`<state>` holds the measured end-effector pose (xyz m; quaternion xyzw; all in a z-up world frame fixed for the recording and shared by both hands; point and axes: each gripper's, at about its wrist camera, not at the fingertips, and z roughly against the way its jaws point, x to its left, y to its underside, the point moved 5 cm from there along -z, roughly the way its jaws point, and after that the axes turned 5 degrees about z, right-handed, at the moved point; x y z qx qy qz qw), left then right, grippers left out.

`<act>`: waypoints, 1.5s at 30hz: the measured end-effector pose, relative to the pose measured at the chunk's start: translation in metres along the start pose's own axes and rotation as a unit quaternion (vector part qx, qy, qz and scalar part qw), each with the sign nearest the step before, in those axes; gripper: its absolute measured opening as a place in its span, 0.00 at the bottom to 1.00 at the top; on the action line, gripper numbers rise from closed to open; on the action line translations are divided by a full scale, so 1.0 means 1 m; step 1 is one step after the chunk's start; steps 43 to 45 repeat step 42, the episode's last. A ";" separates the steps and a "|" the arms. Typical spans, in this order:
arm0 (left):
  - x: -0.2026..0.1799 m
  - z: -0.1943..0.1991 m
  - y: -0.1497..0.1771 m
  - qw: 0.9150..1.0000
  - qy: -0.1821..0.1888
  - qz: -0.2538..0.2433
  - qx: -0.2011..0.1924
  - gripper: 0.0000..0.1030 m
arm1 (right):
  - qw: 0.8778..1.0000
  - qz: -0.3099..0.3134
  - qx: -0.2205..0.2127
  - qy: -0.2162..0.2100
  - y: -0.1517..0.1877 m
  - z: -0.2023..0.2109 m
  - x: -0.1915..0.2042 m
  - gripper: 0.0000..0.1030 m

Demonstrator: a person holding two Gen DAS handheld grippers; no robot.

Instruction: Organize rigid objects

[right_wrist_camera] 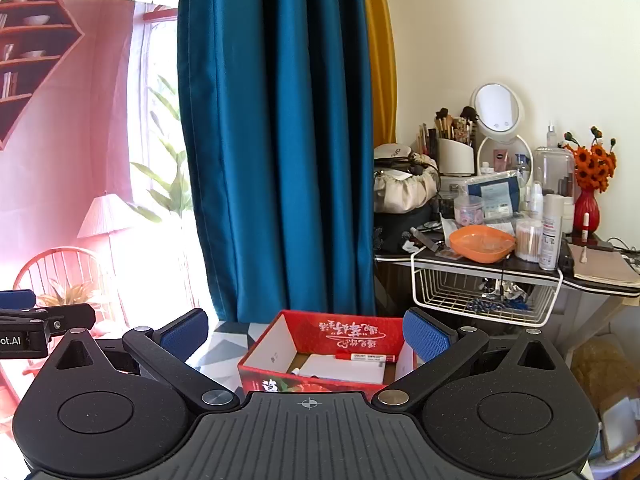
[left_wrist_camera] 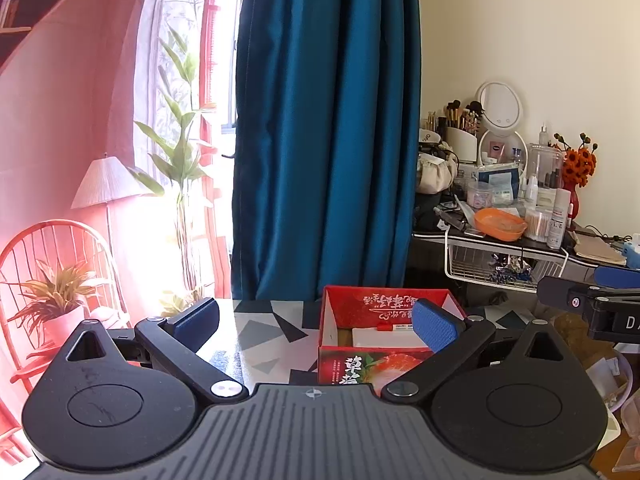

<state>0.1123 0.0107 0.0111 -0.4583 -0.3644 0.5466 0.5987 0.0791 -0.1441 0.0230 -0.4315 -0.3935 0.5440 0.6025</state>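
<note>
Both grippers hung side by side above the counter (left_wrist_camera: 256,332), each with its jaws spread wide and nothing between them. The left gripper (left_wrist_camera: 316,320) pointed toward the blue curtain (left_wrist_camera: 324,128), and the red box (left_wrist_camera: 384,320) sat just ahead of it, off toward its right-hand jaw, whose blue pad overlapped the box's near right corner in that view. The right gripper (right_wrist_camera: 306,336) had the same red box (right_wrist_camera: 320,352) almost squarely between its jaws and just beyond them.

The box stood open on the patterned counter, which showed grey and black shards on a pale top. Inside lay a flat white card (right_wrist_camera: 344,368) on the bottom, and a marker (right_wrist_camera: 366,357) with a red cap rested along the far side of it, close under the back wall with its white lettering. Something small and white lay by the card's near left corner, too small to make out.

Past the right-hand jaws, well apart from the box, a cluttered dressing table (right_wrist_camera: 500,264) carried an orange bowl (right_wrist_camera: 482,243), a round mirror (right_wrist_camera: 498,110) and a red vase (right_wrist_camera: 586,210) of orange flowers. A white wire basket (right_wrist_camera: 484,296) hung under its edge.
</note>
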 end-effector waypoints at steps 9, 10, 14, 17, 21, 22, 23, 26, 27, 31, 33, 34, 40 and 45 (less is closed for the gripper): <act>0.003 -0.001 0.000 1.000 0.003 0.005 0.005 1.00 | 1.000 -0.001 0.001 0.000 0.001 0.001 -0.001 1.00; 0.003 -0.001 0.000 1.000 0.003 0.006 0.005 1.00 | 1.000 -0.001 0.000 0.001 0.001 0.001 -0.001 1.00; 0.003 -0.001 -0.001 1.000 0.002 0.006 0.004 1.00 | 1.000 -0.001 0.002 0.007 0.002 0.000 -0.004 1.00; 0.002 -0.001 -0.001 1.000 0.004 0.005 0.003 1.00 | 1.000 -0.002 0.004 0.008 0.003 0.000 -0.005 1.00; 0.003 -0.001 -0.001 1.000 0.004 0.005 0.002 1.00 | 1.000 -0.001 0.005 0.010 0.003 -0.001 -0.004 1.00; 0.003 -0.001 -0.001 1.000 0.005 0.006 0.002 1.00 | 1.000 0.000 0.006 0.010 0.004 0.000 -0.004 1.00; 0.003 -0.001 -0.001 1.000 0.005 0.006 0.002 1.00 | 1.000 0.000 0.006 0.011 0.004 -0.001 -0.004 1.00; 0.003 -0.002 -0.001 1.000 0.003 0.007 0.001 1.00 | 1.000 0.000 0.007 0.011 0.004 -0.001 -0.004 1.00; 0.003 -0.002 -0.001 1.000 0.004 0.007 0.001 1.00 | 1.000 0.000 0.007 0.012 0.004 -0.001 -0.004 1.00; 0.002 -0.001 0.000 1.000 0.002 0.006 0.000 1.00 | 1.000 0.000 0.009 0.015 0.005 0.000 -0.007 1.00; 0.002 -0.001 -0.001 1.000 0.001 0.006 -0.001 1.00 | 1.000 0.001 0.010 0.017 0.006 0.000 -0.008 1.00; 0.003 -0.001 -0.001 1.000 0.000 0.007 -0.002 1.00 | 1.000 0.002 0.010 0.019 0.006 0.000 -0.008 1.00; 0.002 -0.001 0.000 1.000 0.001 0.001 -0.006 1.00 | 1.000 0.003 0.013 0.022 0.007 0.000 -0.010 1.00; 0.001 0.000 0.000 1.000 -0.001 -0.001 -0.008 1.00 | 1.000 0.004 0.012 0.023 0.007 -0.001 -0.010 1.00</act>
